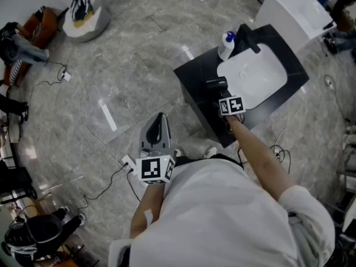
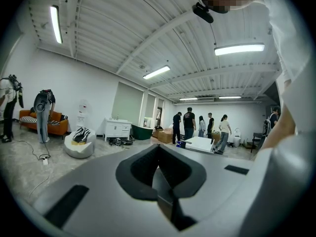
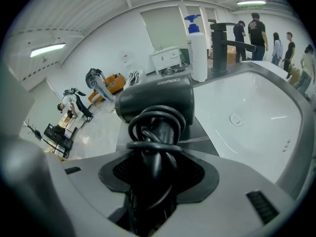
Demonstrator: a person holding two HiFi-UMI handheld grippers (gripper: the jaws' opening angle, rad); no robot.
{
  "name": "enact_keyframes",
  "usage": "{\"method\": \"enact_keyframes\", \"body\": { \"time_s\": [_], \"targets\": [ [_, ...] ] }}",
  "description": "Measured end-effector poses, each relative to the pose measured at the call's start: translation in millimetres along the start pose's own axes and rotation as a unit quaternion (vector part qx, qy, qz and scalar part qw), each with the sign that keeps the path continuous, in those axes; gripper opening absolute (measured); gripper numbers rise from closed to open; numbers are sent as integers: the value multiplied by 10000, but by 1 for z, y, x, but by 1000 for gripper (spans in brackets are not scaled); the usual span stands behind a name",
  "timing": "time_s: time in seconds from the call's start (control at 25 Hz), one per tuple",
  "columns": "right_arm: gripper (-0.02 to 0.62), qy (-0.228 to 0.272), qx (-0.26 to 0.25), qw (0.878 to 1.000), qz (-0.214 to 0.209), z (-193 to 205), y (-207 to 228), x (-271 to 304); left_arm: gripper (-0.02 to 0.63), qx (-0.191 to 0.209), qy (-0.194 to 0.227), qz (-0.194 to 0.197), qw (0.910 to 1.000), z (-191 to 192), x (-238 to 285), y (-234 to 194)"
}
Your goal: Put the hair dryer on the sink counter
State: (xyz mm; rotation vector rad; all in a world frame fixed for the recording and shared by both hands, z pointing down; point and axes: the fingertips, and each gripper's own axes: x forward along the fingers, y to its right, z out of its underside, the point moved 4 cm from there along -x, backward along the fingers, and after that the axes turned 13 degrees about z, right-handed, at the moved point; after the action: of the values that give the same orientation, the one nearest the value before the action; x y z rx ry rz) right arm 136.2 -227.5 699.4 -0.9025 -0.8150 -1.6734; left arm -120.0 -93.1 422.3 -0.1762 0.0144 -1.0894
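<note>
The black plastic hair dryer (image 3: 158, 100) stands straight out from the right gripper (image 1: 227, 100), its cord-wrapped handle between jaws set wide, its barrel crosswise over the black sink counter (image 1: 192, 77), just left of the white basin (image 1: 256, 74) at the head view's upper right. The left gripper (image 1: 160, 122) (jaws together, empty) hangs well apart at lower centre, so backing off along the handle's line looks like the right one's job

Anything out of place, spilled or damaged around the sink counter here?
Nothing stands out. The hair dryer, cord coiled round its handle, is between the jaws of the right hand-held gripper at the sink counter; the pump bottle stands upright.
</note>
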Motion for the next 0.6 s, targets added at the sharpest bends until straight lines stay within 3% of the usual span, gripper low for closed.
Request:
{"method": "enact_keyframes", "body": {
  "time_s": [0.6],
  "targets": [
    [233,-135,50,9999,-77,1,1,-2,2,-47,-21,43,10000,3,-2,4]
  ]
}}
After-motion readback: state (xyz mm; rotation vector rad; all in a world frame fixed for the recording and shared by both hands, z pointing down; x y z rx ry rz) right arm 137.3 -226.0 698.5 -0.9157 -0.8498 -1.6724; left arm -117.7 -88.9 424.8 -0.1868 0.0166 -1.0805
